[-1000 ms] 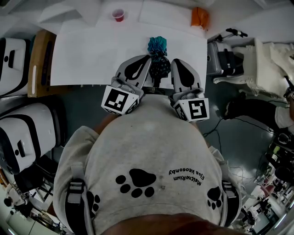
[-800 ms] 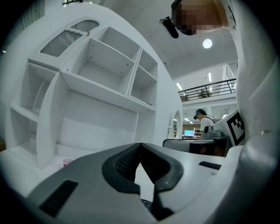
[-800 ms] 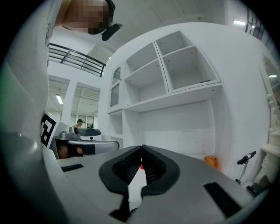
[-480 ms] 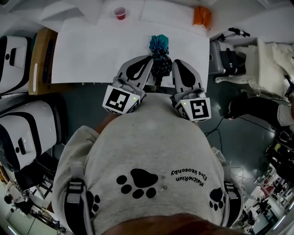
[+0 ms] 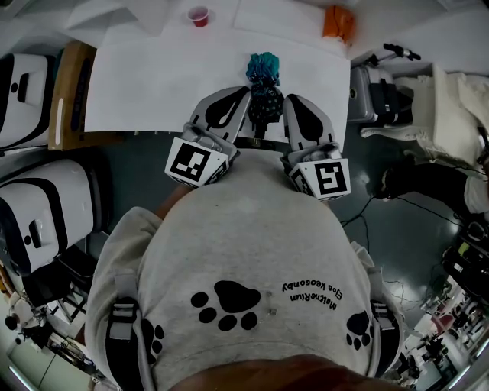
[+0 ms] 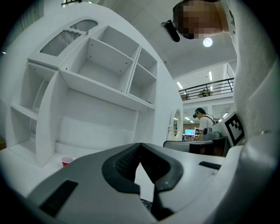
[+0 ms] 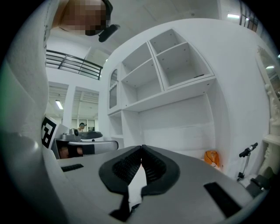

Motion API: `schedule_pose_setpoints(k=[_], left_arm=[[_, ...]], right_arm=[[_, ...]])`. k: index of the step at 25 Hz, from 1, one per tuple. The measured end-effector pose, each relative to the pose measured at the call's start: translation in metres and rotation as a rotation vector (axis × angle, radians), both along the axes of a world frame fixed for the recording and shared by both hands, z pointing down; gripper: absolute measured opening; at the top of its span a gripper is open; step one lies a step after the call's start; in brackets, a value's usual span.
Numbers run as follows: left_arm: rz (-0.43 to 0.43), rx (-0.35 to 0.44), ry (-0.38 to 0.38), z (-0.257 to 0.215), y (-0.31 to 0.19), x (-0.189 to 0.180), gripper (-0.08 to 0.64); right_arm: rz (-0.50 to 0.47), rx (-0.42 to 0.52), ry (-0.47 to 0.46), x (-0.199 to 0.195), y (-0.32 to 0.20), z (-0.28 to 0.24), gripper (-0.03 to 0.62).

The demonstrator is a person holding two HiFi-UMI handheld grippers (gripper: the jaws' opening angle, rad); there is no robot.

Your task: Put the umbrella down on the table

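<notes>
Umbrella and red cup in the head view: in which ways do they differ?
The umbrella is teal and dark; the red cup is plain red. The umbrella looks larger than the cup. The umbrella is by the table's near edge, between the left gripper and the right gripper; the cup stands near the far edge, further left. Both appear to be on the white table.

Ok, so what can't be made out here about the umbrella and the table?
- Teal-and-black folded umbrella: head view, near end covered by the left gripper, the right gripper and the person's grey shirt; whether it lies on the white table is unclear.
- Both gripper views: each gripper's own body blocks the umbrella.
- Small red cup, orange object: head view, too small to tell contents or kind.
</notes>
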State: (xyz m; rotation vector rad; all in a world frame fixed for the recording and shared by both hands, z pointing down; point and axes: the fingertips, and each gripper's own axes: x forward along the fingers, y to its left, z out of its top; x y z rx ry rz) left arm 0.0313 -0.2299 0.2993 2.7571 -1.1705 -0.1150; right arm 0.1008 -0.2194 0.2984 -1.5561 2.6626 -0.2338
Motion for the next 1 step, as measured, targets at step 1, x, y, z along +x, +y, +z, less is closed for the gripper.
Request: schedule_pose_setpoints(k=[1], left_arm=[[-0.002, 0.002, 0.000, -0.0002, 0.0004, 0.0020, 0.017]], right_arm=[[-0.001, -0.002, -0.003, 0.0027, 0.0004, 0.0000, 0.032]])
